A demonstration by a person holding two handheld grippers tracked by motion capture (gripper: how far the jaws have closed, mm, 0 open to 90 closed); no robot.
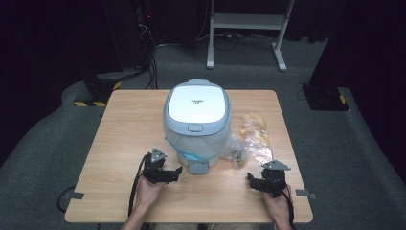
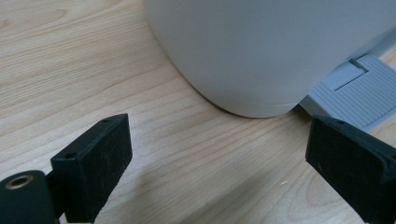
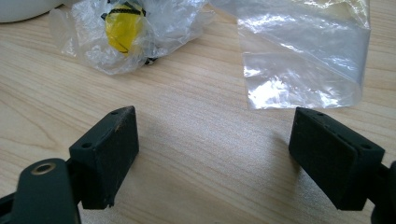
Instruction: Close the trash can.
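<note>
Bin (image 1: 197, 122) mid-table, left tool (image 1: 168, 173) and right tool (image 1: 259, 182) spread, near front edge.

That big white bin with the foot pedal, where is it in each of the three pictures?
High view: the pedal bin stands mid-table, with its pedal toward the person.
Left gripper view: its white wall fills the top, pedal at right.
Right gripper view: a white sliver in the top left corner, probably its base.
Shared landmark: the wooden table.
</note>
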